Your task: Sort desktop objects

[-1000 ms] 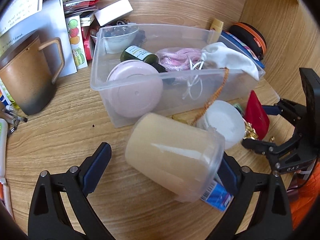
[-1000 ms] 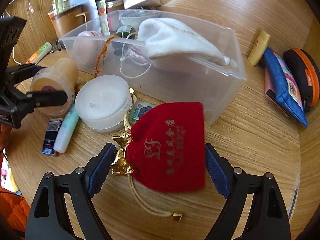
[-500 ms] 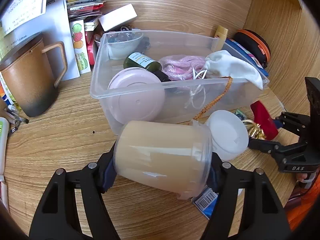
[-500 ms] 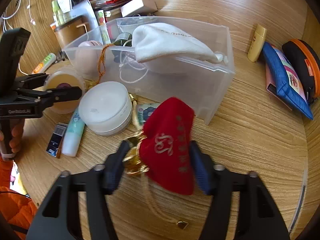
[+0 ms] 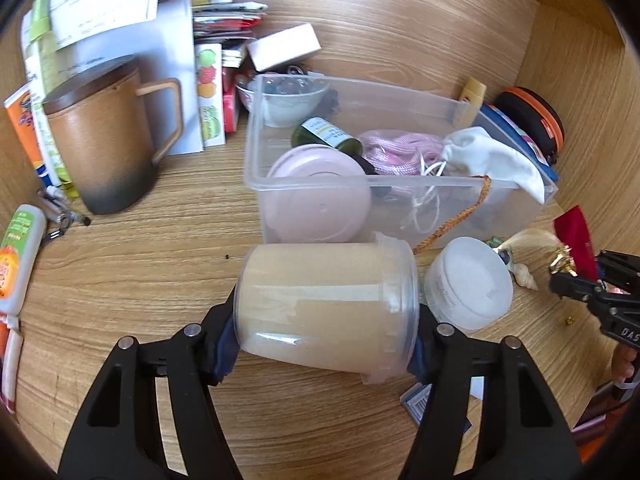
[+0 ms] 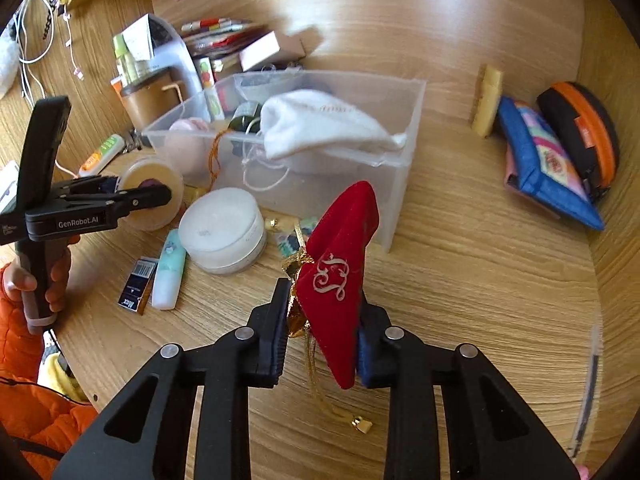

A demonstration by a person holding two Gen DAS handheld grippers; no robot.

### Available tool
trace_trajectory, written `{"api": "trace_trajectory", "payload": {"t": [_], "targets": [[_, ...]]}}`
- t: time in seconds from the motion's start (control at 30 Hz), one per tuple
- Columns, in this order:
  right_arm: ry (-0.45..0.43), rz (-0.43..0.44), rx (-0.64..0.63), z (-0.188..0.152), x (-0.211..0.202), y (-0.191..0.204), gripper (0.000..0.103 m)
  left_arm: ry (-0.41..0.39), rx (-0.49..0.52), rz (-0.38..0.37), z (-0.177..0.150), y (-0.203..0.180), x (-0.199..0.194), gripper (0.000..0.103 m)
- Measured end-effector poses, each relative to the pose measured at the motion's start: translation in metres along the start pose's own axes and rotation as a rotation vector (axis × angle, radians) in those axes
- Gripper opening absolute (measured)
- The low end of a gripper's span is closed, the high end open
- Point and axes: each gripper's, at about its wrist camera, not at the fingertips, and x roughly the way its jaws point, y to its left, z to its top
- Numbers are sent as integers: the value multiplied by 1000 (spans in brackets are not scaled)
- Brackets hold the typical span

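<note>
In the left wrist view, the left gripper has its jaws about half spread and closing on a beige plastic jar lying sideways between them, pads pressed on its base and lid end, just in front of the clear bin. To do this step well, the person should judge the squeeze firm before lifting, since the jar's smooth ends could slip, then raise it over the bin's near wall. A white round jar sits just beside the beige one, and an orange braided cord hangs down the bin's front, so both could snag. Left of the bin stand a brown mug and papers, well clear. In the right wrist view, the right gripper is nearly closed and closing on a red velvet pouch, pinched upright and apparently off the desk in front of the bin's near corner, its gold tassel cord dangling. The bin already holds a white cloth bag draped over its rim, leaving little room. A blue pouch lies well right of the bin.
</note>
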Motion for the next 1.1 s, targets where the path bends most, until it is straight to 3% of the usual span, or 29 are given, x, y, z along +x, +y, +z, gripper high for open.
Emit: {"api": "trace_trajectory", "payload": {"t": [0.53,1.1], "targets": [[-119,-43,-9,13,-42,-2,24,-109,-54,25,4,8,-42,65],[-248,-66,-73,64,-59,-4,24,-229,-54,10,48,8,-70,65]]}}
